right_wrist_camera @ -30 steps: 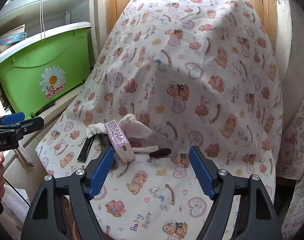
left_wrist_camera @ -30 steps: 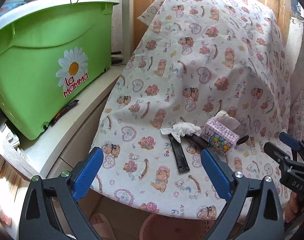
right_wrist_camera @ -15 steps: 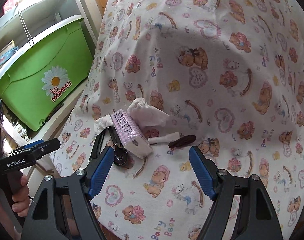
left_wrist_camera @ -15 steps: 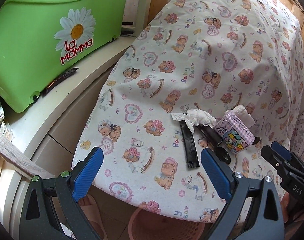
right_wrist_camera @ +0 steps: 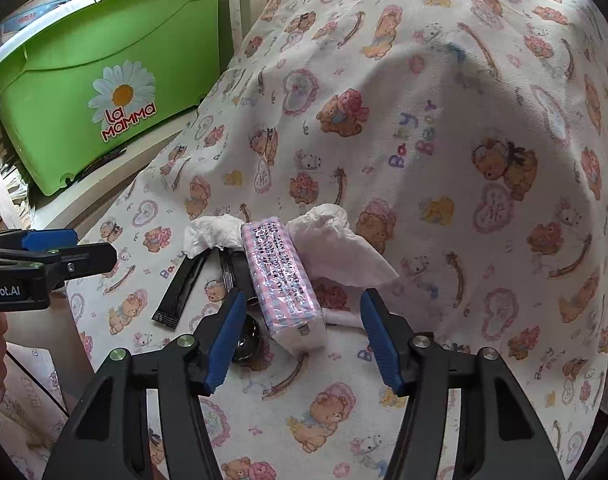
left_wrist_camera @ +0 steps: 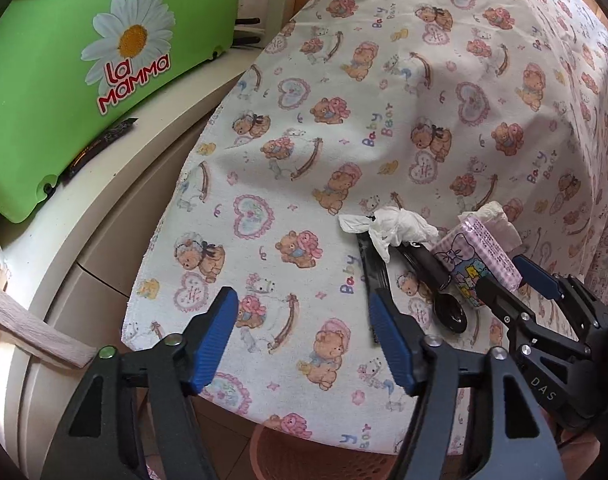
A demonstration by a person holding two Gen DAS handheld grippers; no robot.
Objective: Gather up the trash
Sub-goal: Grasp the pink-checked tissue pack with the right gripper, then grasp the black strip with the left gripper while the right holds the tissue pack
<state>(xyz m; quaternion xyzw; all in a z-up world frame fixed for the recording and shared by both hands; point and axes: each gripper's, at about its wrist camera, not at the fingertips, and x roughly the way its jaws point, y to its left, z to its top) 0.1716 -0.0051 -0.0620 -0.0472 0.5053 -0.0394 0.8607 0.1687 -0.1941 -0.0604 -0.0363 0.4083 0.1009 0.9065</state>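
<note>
Noting a litter cluster near the front edge of the bear-print cloth [right_wrist_camera: 464, 120]:
- a pink tissue pack [right_wrist_camera: 282, 276];
- a crumpled white tissue [right_wrist_camera: 214, 234] touching its far left corner;
- a second crumpled tissue [right_wrist_camera: 336, 244] against its right side;
- a black sachet [right_wrist_camera: 180, 292] just to the left;
- a black spoon [right_wrist_camera: 246, 336] partly tucked beneath the pack.

Right gripper [right_wrist_camera: 301, 298]: hovering over the near end of the pack, standing wide open with one finger either side, gripping nothing. Not showing clearly enough to tell whether touching the pack.

Left gripper [left_wrist_camera: 301, 298]: hanging wide open above bare cloth, just left of the sachet, likewise gripping nothing.

Judging the step in hand as lining up for a grasp, with the pack as the likely target. Judging nothing as collected so far, going by all pieces lying on the cloth.

Next move, as judged:
- lowering the right gripper and closing across the narrow width of the pack;
- keeping the left-side finger off the spoon bowl lying just beside it;
- avoiding pinching the loose tissue on the right, or accepting both together.

Also noting a pink basket [left_wrist_camera: 324, 456] showing below the front edge of the cloth, probably serving as the receptacle, and a green tub [right_wrist_camera: 104, 60] standing on the shelf to the left.
</note>
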